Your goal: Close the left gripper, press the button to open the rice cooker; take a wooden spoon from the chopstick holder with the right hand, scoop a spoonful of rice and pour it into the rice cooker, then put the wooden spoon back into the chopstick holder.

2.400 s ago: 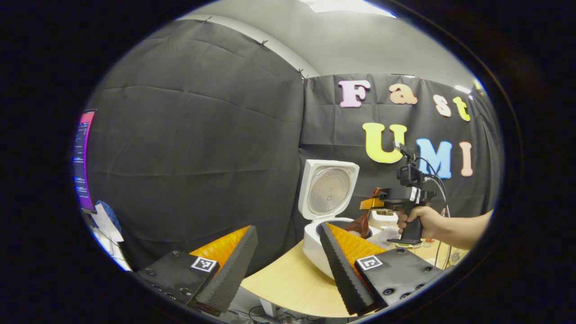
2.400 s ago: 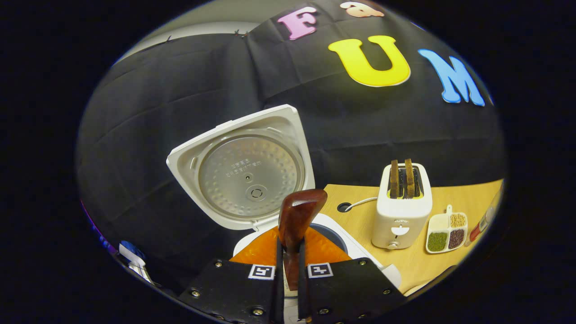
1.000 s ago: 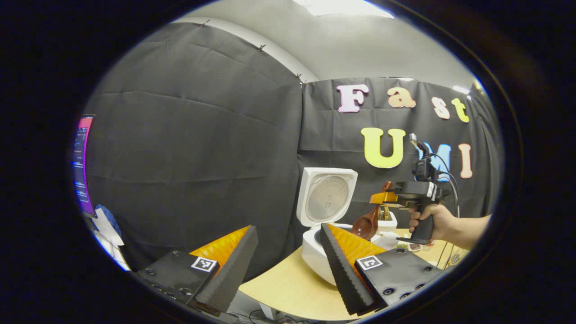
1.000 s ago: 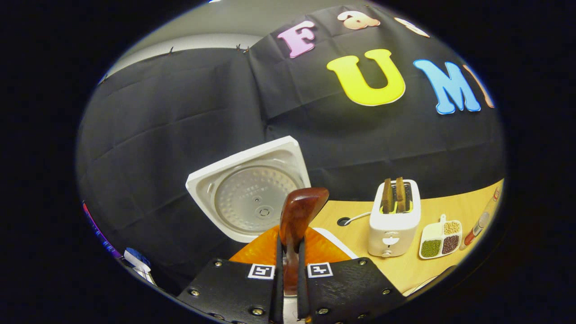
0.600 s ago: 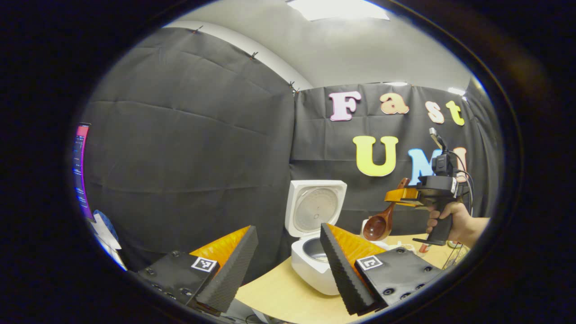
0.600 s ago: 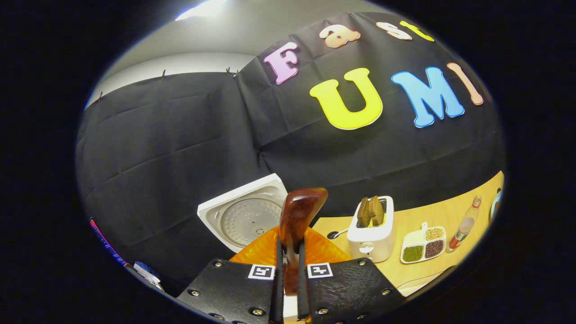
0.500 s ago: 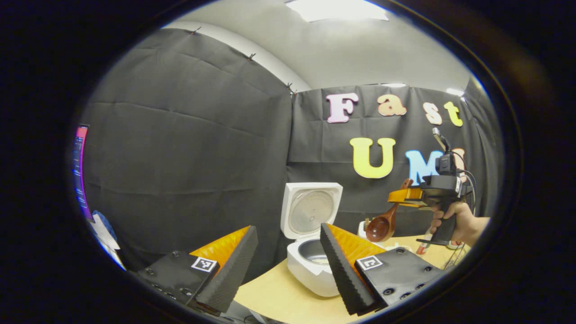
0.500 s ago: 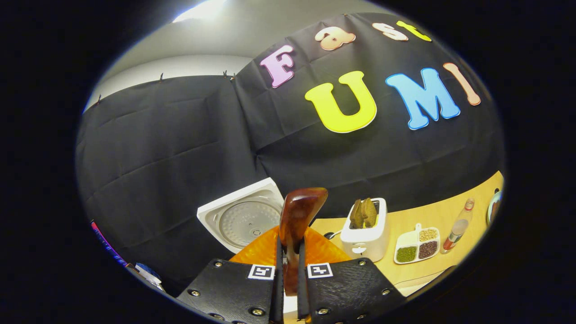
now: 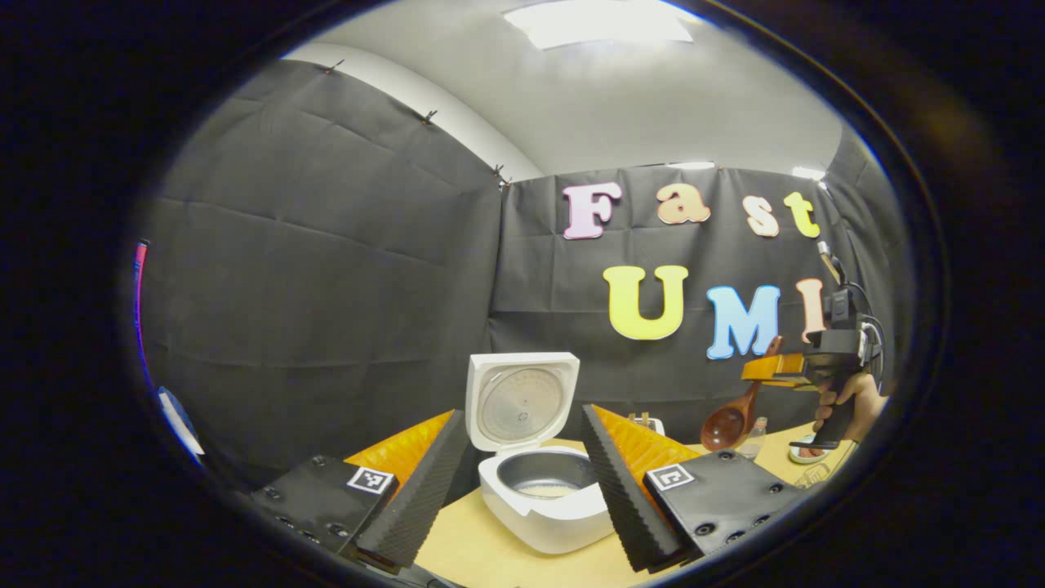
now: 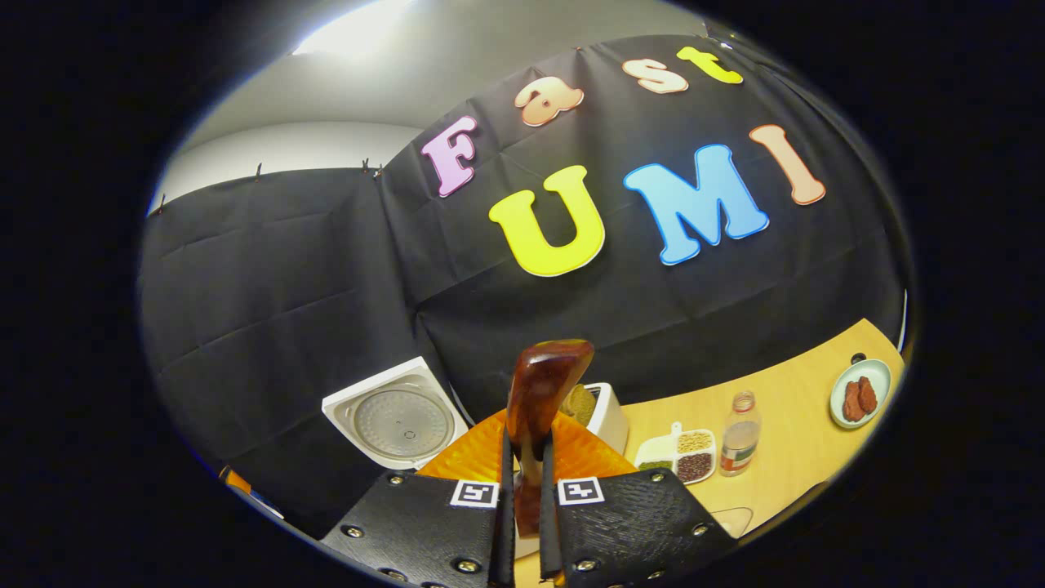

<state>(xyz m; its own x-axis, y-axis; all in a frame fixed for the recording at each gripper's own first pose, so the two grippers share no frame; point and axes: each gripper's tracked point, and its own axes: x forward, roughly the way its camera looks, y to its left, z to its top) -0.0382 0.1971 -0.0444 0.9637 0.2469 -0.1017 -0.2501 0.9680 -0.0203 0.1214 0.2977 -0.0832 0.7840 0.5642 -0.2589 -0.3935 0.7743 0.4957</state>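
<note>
The white rice cooker [image 9: 543,523] stands on the table with its lid [image 9: 522,400] raised, and the grey inner pot [image 9: 545,475] shows. My left gripper [image 9: 522,412] is open, and the cooker sits in the gap beyond its fingers. To the right, a hand [image 9: 853,396] holds my right gripper [image 9: 771,367] high above the table. It is shut on the dark wooden spoon [image 9: 729,420], whose bowl hangs down. In the right gripper view, my right gripper [image 10: 524,445] clamps the spoon [image 10: 547,384], whose upper end stands up between the fingers. The open lid [image 10: 397,422] lies lower left.
On the wooden table [image 10: 804,445] stand a white toaster [image 10: 606,416], a divided dish of seeds [image 10: 682,457], a small bottle [image 10: 740,445] and a plate with dark pieces [image 10: 867,394]. Black cloth walls close the back and left.
My right gripper has lifted the spoon away from the cooker and carried it to the right. The left gripper view has swung, so the cooker now sits between its fingers.
</note>
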